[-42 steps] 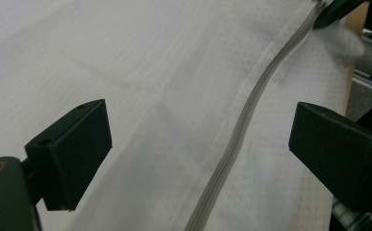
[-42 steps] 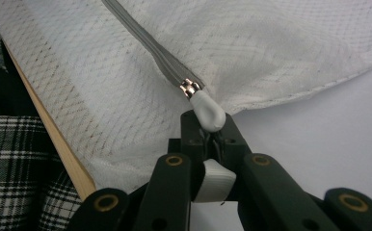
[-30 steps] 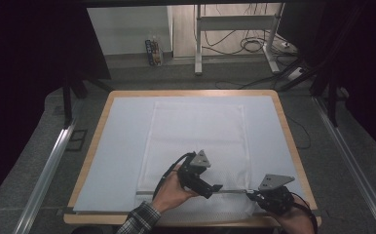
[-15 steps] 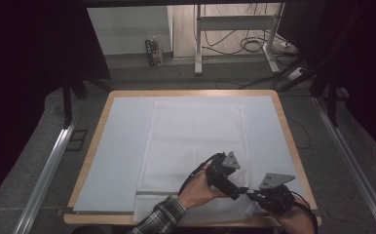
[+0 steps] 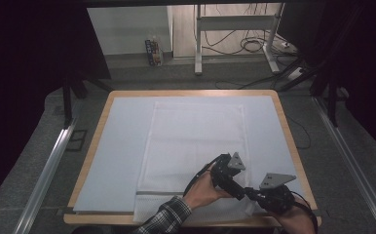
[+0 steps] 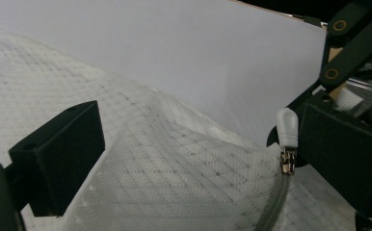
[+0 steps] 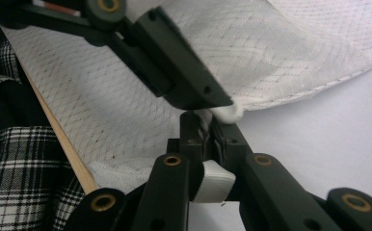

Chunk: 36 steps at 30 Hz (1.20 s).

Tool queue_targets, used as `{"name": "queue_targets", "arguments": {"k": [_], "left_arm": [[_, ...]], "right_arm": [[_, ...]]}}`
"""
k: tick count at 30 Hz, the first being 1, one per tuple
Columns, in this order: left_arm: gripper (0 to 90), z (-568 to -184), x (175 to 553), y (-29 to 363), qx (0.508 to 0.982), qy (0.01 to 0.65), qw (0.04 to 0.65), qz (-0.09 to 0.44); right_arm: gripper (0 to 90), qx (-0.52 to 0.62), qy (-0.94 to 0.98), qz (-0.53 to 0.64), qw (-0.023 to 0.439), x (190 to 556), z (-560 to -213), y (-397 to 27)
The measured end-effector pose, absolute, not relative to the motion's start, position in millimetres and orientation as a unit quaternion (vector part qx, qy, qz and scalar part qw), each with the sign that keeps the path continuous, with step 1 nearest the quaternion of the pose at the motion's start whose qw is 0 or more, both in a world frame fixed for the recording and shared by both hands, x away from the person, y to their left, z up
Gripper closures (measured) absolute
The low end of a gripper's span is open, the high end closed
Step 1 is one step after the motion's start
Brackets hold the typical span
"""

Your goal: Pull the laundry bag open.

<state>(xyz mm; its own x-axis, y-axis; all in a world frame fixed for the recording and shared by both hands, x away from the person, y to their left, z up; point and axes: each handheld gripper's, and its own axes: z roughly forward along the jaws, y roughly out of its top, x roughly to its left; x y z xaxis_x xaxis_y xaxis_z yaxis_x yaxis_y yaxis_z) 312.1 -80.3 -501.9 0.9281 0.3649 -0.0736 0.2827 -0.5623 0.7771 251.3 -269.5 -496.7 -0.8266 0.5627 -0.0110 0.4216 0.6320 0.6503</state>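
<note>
White mesh bag (image 5: 196, 141) lies flat on the worktop (image 5: 108, 146), zipper edge toward the person. Right tongs (image 5: 251, 193) clenched on the bag's near right corner at the zipper's end. Left tongs (image 6: 193, 159) released, straddling raised mesh; white zipper pull (image 6: 287, 127) sits just beside one jaw, contact unclear.
</note>
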Motion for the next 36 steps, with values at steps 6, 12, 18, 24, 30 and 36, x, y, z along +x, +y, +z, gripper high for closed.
{"name": "queue_targets", "arguments": {"k": [6,12,18,24,30,36], "left_arm": [[3.8,-496,310,-79,0.886,0.185,0.416,0.083],[6.0,-493,312,-72,0.887,0.187,0.414,0.078],[10.2,-491,309,-65,0.89,0.178,0.414,0.068],[26.0,-487,307,-50,0.885,0.175,0.429,0.041],[46.4,-490,305,-41,0.879,0.168,0.445,-0.031],[59.5,-494,304,-39,0.882,0.152,0.439,-0.071]], "right_arm": [[83.4,0.275,0.897,0.328,0.108,251,-496,-269],[83.4,0.277,0.896,0.33,0.11,251,-496,-270],[83.4,0.274,0.897,0.326,0.116,251,-496,-269],[83.4,0.268,0.899,0.322,0.129,250,-496,-269],[83.3,0.261,0.901,0.316,0.144,249,-496,-268],[83.3,0.251,0.902,0.313,0.157,248,-496,-267]]}}
